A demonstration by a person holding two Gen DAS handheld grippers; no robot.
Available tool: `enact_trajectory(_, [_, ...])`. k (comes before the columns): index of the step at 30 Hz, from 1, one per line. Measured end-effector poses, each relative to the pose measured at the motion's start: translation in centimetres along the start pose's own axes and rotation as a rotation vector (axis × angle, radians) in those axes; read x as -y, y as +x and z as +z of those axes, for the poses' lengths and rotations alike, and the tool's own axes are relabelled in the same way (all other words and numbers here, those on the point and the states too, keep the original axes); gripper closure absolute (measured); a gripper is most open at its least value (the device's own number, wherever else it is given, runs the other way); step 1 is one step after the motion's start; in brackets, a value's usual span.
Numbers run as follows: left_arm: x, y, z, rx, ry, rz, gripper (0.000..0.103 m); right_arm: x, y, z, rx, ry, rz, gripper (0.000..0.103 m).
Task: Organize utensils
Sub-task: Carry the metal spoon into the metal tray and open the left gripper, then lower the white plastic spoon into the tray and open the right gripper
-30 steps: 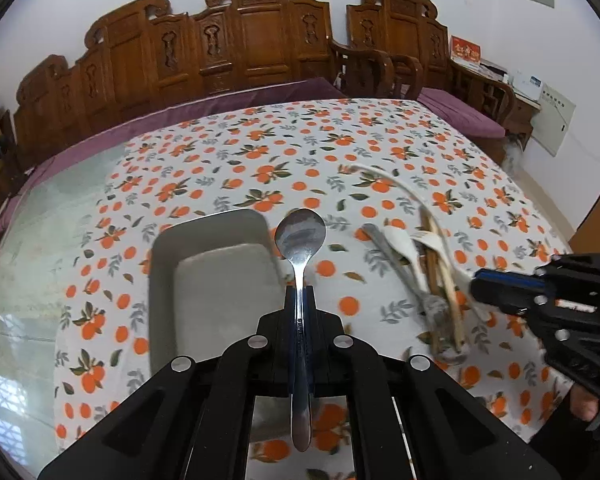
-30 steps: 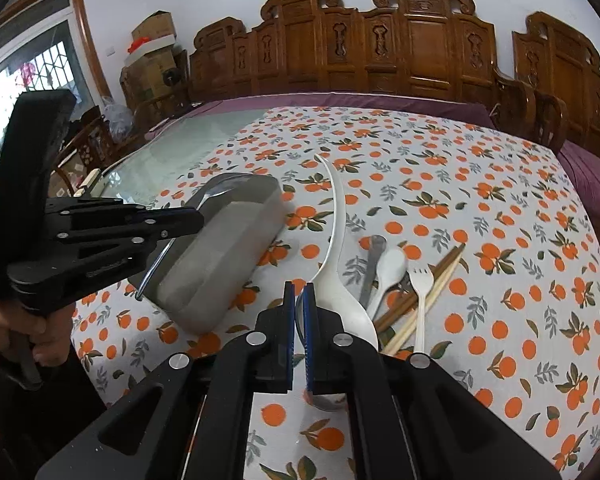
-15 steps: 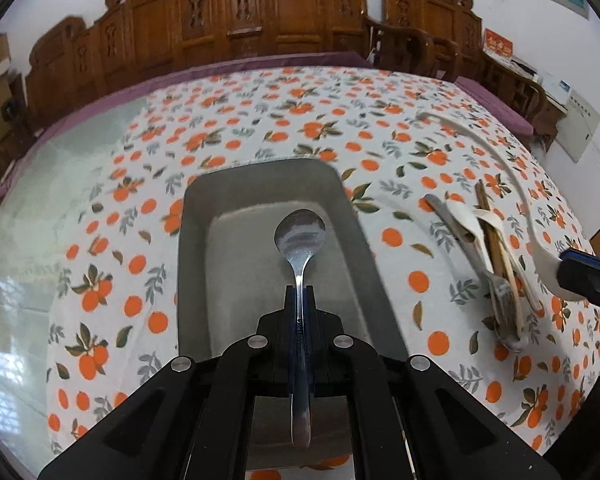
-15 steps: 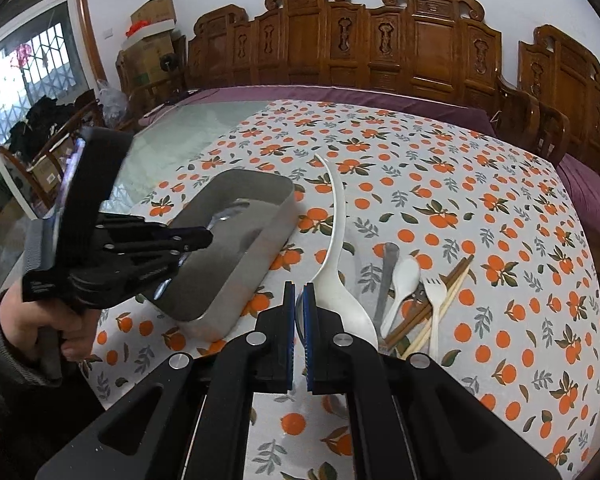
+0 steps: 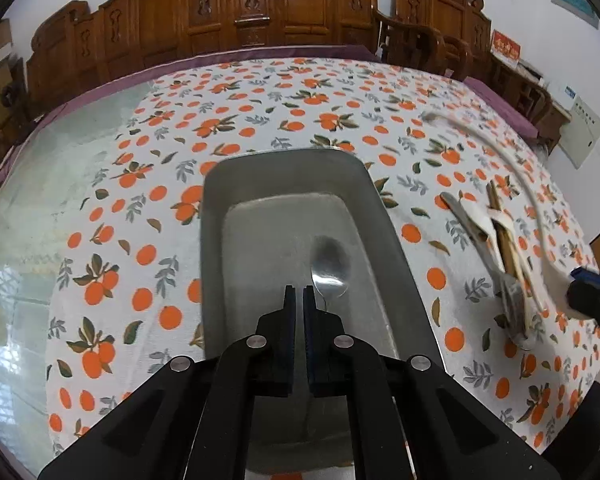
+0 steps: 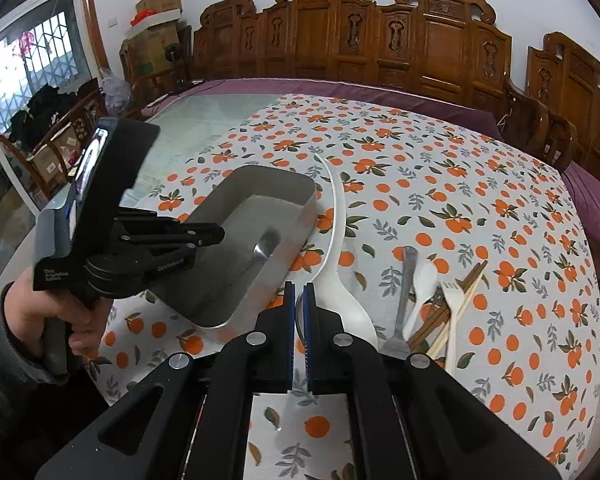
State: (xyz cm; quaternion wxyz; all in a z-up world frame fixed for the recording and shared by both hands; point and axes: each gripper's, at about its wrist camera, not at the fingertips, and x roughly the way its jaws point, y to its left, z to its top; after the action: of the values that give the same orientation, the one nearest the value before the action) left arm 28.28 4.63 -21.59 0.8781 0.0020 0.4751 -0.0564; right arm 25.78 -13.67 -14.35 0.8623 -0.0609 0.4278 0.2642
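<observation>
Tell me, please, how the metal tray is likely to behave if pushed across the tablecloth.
The metal tray would probably slide rather than tip, being low and flat-bottomed on the tablecloth. Its thin walls suggest it is light, so it may skid easily or drag the cloth. The metal spoon lying loose inside would likely rattle and shift.

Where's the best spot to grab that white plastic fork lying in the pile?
Probably the near end of its handle, coming down from above and pinching across the narrow width. The white plastic fork lies flat across the chopsticks, and that end seems to stick out clear of them and of the metal utensil.
</observation>
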Motion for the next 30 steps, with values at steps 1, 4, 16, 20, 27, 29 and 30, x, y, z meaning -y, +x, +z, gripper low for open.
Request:
enact_trajectory(1, [-0.3,-0.4,0.1,0.008,-0.004,-0.006,0.096,-0.2,0.1,0.1,0.0,0.004,0.007,0.098])
enact_trajectory(4, [-1.3,-1.7,0.3,0.041,-0.019,-0.008,0.086,-1.0,0.4,0.3,0.001,0.012,0.027,0.098])
enact_trajectory(16, [-5.3,-5.1,0.7,0.123,-0.069,0.029,0.08,-3.6,4.9,1.9,-0.021,0.12,0.154,0.098])
enact_trajectory(20, [-6.2,-5.6,0.7,0.133,-0.086,0.034,0.079,-4.0,7.2,2.3,-0.044,0.166,0.194,0.097])
enact_trajectory(27, [-6.8,-6.1,0.8,0.144,-0.1,0.038,0.079,-4.7,9.0,2.8,-0.05,0.202,0.231,0.098])
enact_trajectory(29, [-6.9,-6.2,0.8,0.149,-0.102,0.037,0.079,-4.7,9.2,2.8,-0.052,0.213,0.234,0.098])
enact_trajectory(30, [-6.9,-6.2,0.8,0.15,-0.103,0.037,0.079,-4.6,9.2,2.8,-0.049,0.224,0.231,0.098])
